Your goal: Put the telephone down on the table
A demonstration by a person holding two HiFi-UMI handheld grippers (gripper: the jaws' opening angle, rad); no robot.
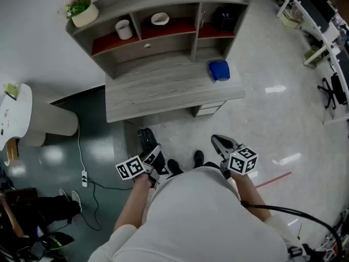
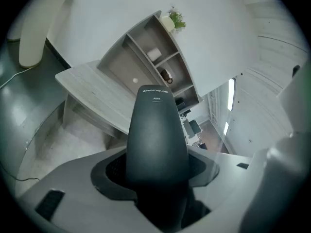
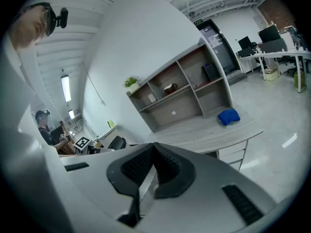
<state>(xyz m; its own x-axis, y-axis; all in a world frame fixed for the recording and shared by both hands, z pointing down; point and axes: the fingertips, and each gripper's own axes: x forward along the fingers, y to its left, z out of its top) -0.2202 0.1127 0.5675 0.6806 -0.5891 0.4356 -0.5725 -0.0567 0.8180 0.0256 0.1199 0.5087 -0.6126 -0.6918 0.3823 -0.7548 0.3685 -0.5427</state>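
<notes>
The telephone (image 2: 156, 135) is a smooth, matt black handset, tapering to a rounded end with small white print; the left tongs (image 1: 153, 156) clamp it between ribbed dark pads, above the pale glossy floor (image 1: 262, 119) and well short of the surface (image 1: 163, 91); the right tongs (image 3: 153, 163) are pressed together, empty; the surface is grey wood-grain under a red-backed shelf unit (image 1: 163, 7); a soft blue lump (image 1: 219, 70) lies at its right end.
</notes>
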